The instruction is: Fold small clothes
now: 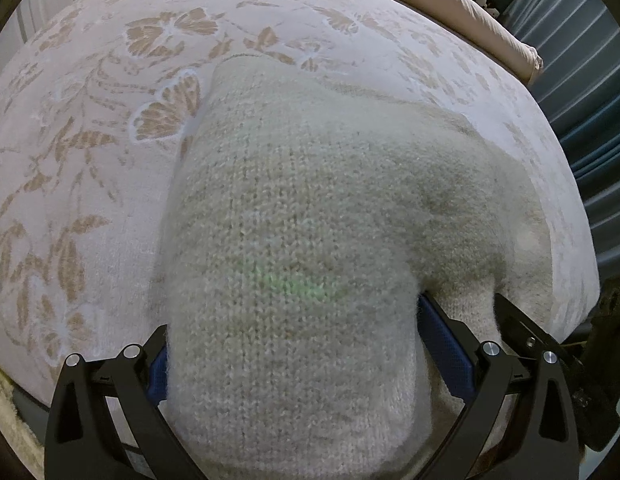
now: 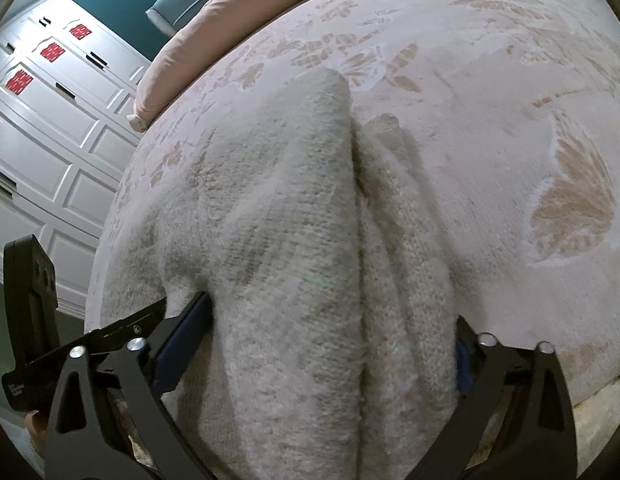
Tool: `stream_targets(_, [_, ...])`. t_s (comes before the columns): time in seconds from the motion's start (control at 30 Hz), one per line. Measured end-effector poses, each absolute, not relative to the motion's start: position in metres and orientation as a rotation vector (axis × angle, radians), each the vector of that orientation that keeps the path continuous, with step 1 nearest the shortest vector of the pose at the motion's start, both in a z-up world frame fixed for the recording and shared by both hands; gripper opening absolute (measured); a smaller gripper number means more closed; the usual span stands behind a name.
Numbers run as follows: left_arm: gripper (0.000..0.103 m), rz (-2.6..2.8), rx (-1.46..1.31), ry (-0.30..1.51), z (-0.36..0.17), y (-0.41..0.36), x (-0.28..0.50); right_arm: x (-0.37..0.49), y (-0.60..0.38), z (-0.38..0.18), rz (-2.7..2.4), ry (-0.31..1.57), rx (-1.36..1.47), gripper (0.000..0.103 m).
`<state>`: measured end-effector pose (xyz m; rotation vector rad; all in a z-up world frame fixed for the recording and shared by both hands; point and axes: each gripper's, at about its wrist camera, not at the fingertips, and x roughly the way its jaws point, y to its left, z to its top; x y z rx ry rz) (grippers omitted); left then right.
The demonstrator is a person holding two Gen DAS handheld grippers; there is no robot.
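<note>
- knitwear first: we have a pale grey knitted garment (image 1: 293,208) lying bunched on a bedspread (image 1: 69,160) with a tan leaf pattern, near the bed's edge and a pinkish pillow (image 2: 197,36).
- our left gripper (image 1: 293,344) has its two black arms spread wide, and a thick roll of the garment fills the gap between the blue pads (image 1: 446,344); we judge the pads to be pressing on the wool, but the fabric hides the contact, so a true clamp is uncertain.
- our right gripper (image 2: 330,340) stands the same way, its arms wide with a fat double fold of the garment (image 2: 301,240) between them; whether it squeezes or merely straddles the wool we cannot tell for sure.
- in the right view the garment shows a deep crease running away from us, with a second layer tucked beside it, so we judge a fold is partly made.
- risks, as we see them:
- the wool is bulky and springy, so a loose hold could let the layers slip out and the fold open.
- fuzzy fibres could snag on a pad edge and drag the garment when the tongs let go.
- the two tongs sit close together; pulling unevenly could skew the crease.
- the garment lies close to the bed's edge, so a push outward could slide it off.
- white cupboards (image 2: 49,120) stand beyond the bed.
</note>
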<state>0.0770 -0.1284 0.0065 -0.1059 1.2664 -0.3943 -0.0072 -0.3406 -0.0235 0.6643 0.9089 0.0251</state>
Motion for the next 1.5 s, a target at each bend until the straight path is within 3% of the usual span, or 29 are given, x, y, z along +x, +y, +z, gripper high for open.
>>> stream_targets(0.07, [0.095, -0.418, -0.132, 1.282, 0.011, -0.125, 0.078, -0.007, -0.342, -0.020, 0.042, 0.919, 0.690, 0.066])
stream_targets(0.1, [0.093, -0.428, -0.138, 1.287, 0.014, -0.124, 0.077, -0.008, -0.341, -0.016, 0.036, 0.928, 0.696, 0.062])
stream_targets(0.17, [0.083, -0.462, -0.128, 1.290, 0.021, -0.124, 0.073, -0.013, -0.341, -0.012, 0.024, 0.932, 0.714, 0.045])
stream_targets(0.27, [0.065, -0.525, -0.103, 1.280, 0.036, -0.122, 0.065, -0.027, -0.342, -0.002, 0.002, 0.916, 0.765, 0.038])
stream_targets(0.33, [0.058, -0.586, -0.109, 1.288, 0.046, -0.118, 0.058, -0.043, -0.342, 0.005, -0.021, 0.914, 0.788, 0.037])
stream_targets(0.47, [0.058, -0.645, -0.153, 1.343, 0.042, -0.109, 0.045, -0.076, -0.342, 0.007, -0.039, 0.918, 0.814, 0.037])
stream_targets(0.6, [0.069, -0.603, -0.227, 1.383, 0.023, -0.094, 0.038, -0.084, -0.340, 0.001, -0.040, 0.930, 0.827, 0.038])
stream_targets(0.73, [0.080, -0.584, -0.207, 1.373, 0.021, -0.102, 0.039, -0.068, -0.334, -0.001, -0.084, 0.968, 0.763, 0.049])
stream_targets(0.83, [0.080, -0.584, -0.220, 1.375, 0.018, -0.109, 0.040, -0.064, -0.332, -0.005, -0.102, 0.979, 0.769, 0.049])
stream_targets(0.9, [0.076, -0.595, -0.211, 1.359, 0.022, -0.110, 0.038, -0.066, -0.331, 0.001, -0.104, 0.973, 0.753, 0.042])
stream_targets(0.97, [0.060, -0.620, -0.191, 1.333, 0.032, -0.108, 0.034, -0.070, -0.327, 0.012, -0.099, 0.954, 0.712, 0.037])
stream_targets(1.07, [0.046, -0.696, -0.191, 1.271, 0.057, -0.102, 0.029, -0.079, -0.320, 0.039, -0.073, 0.890, 0.691, 0.035])
stream_targets(1.5, [0.044, -0.824, -0.230, 0.813, 0.236, -0.041, 0.032, -0.074, -0.268, 0.209, 0.154, 0.449, 0.554, 0.035])
